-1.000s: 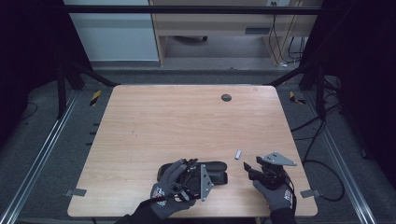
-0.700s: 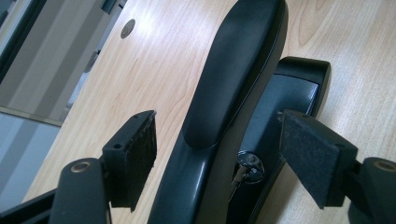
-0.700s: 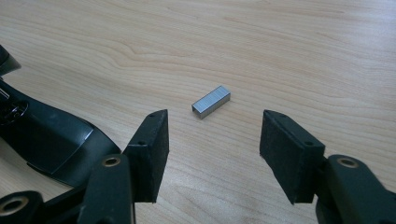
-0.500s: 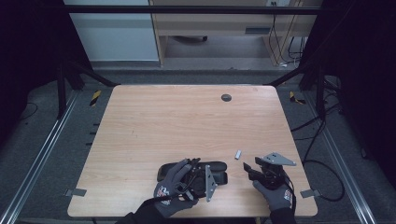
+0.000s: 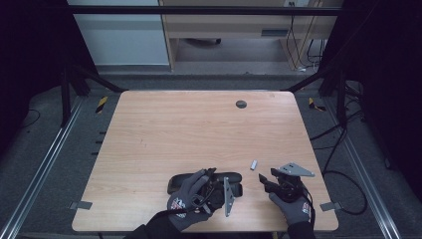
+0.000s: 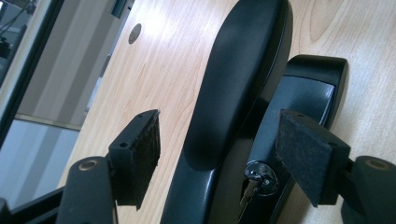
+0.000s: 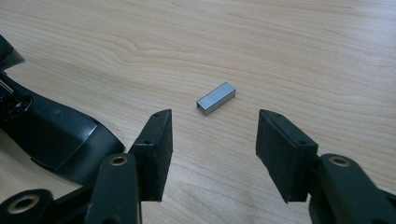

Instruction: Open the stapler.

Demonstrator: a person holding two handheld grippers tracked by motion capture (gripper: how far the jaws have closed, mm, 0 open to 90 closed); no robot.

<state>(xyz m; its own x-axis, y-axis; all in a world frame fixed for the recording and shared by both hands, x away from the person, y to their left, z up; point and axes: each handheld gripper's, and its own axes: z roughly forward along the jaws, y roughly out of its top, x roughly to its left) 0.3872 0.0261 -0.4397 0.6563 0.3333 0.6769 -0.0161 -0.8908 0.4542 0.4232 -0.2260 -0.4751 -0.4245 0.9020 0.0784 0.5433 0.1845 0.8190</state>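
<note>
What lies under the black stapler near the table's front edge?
The black stapler rests straight on the wooden table; bare wood shows around it. Whatever sits beneath its base is covered. The staple strip lies apart, on the table beside it.

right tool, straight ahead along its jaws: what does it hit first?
Most likely the staple strip. The right tool stands open and the strip lies on the table just beyond the gap between its jaws, roughly centred. The black stapler sits off to the side. Depth is hard to judge.

high view dim, dark edges; gripper views bright, sharp, glare on wood.
</note>
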